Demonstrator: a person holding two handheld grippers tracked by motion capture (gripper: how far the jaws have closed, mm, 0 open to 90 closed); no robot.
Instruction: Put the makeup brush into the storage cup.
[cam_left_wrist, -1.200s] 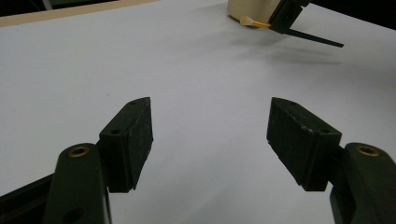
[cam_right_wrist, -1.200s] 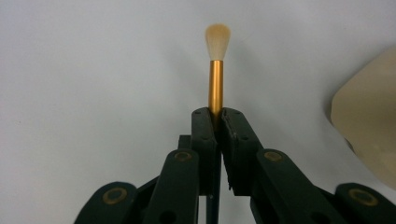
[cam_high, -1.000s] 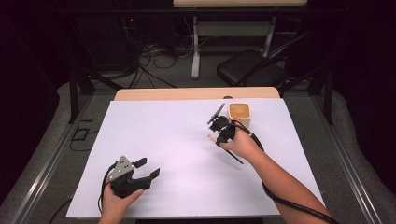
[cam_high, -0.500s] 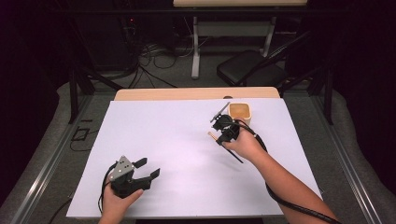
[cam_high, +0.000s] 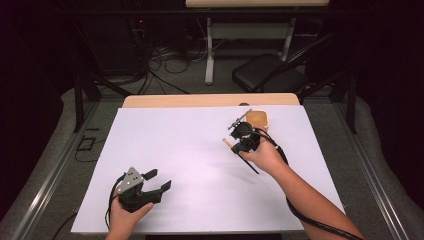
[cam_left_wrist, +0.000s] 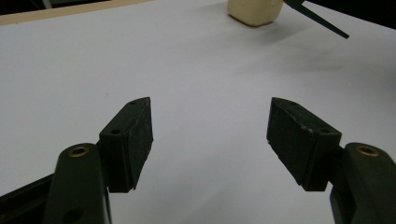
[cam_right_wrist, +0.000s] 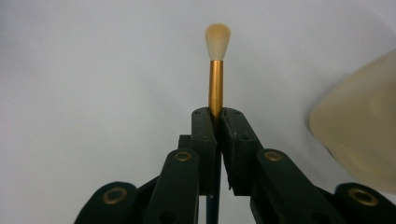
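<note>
Upright between the right gripper (cam_right_wrist: 215, 122) pads, brush (cam_right_wrist: 216, 70); cup (cam_right_wrist: 359, 135) beside.

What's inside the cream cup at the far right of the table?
From the high view, the cup holds something amber-orange, liquid or solid I can't tell. The right gripper, shut on a brush, overlaps its near rim, hiding that edge.
</note>
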